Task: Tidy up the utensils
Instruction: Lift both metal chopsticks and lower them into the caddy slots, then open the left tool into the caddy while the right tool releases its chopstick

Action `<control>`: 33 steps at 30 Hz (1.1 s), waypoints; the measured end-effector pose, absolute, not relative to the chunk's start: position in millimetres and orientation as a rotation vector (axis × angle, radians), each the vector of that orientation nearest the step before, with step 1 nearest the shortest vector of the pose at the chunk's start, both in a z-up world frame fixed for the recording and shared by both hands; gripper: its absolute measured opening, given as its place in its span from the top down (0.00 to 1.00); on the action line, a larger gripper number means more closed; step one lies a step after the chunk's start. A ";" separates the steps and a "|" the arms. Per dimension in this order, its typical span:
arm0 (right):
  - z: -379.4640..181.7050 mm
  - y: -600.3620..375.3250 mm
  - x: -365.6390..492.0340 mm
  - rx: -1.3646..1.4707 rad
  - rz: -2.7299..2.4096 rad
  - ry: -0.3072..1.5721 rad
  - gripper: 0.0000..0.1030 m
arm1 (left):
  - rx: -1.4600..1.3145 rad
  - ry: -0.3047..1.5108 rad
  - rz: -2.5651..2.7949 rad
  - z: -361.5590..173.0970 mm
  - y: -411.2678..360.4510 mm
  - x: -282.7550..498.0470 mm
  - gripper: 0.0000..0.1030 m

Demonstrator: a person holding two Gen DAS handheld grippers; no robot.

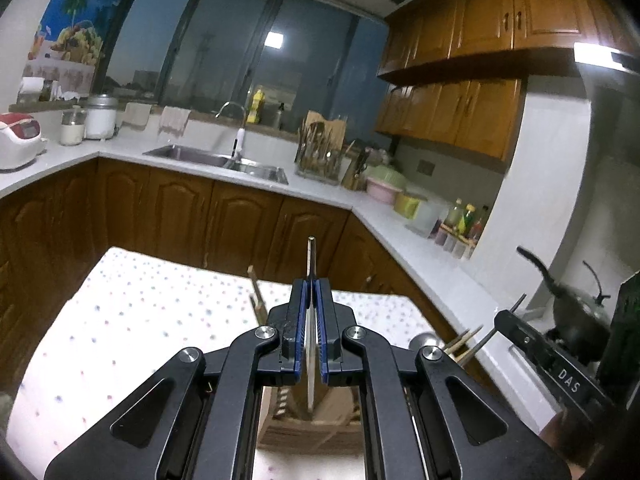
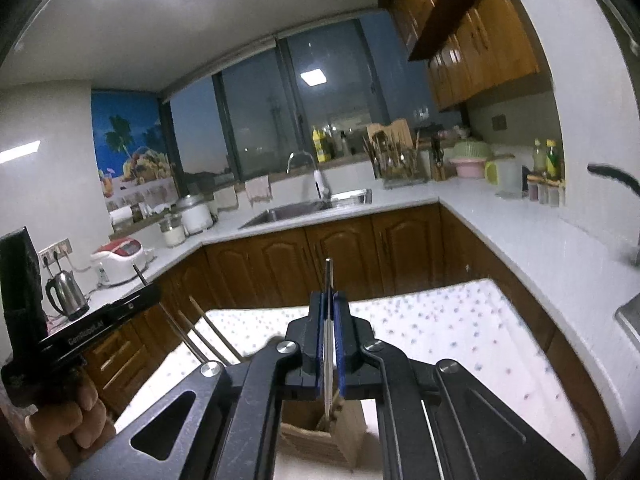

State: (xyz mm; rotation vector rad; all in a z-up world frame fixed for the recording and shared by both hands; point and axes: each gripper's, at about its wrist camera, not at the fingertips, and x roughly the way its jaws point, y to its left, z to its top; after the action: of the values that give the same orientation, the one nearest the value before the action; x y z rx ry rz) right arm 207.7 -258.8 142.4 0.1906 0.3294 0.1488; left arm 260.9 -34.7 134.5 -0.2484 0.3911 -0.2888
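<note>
Hiding utensil [image 1: 310, 344] tip: wooden holder [image 1: 312, 428]

— What carried everything?

— A desk [image 1: 132, 304] covered by a white cloth [image 2: 460, 320] sprinkled with small coloured dots.

— And what stood directly on it?

— A wooden utensil holder [image 2: 320, 440] at the near edge, square-walled and open at the top, with slim utensils standing in it. In the left wrist view wooden sticks [image 1: 258, 300] rose from that holder's [image 1: 312, 428] far side.

— Anything else on the cloth?

— The rest of it that could be seen lay bare, brightly lit, its far edge against brown cabinet doors [image 1: 240, 216].
</note>
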 end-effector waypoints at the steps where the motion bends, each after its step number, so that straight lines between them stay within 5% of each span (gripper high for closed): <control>1: 137.2 -258.7 208.5 0.193 0.148 0.338 0.95 | -0.247 0.398 -0.288 130.7 -35.2 261.4 0.96; 33: 94.7 -261.8 227.6 0.227 0.133 0.473 0.94 | -0.190 0.495 -0.277 91.7 -37.5 269.6 0.94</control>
State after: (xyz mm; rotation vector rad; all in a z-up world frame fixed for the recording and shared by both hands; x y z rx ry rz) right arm 227.6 -261.8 94.7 0.2269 0.4734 0.1332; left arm 269.6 -37.5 91.7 -0.1895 0.4952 -0.2772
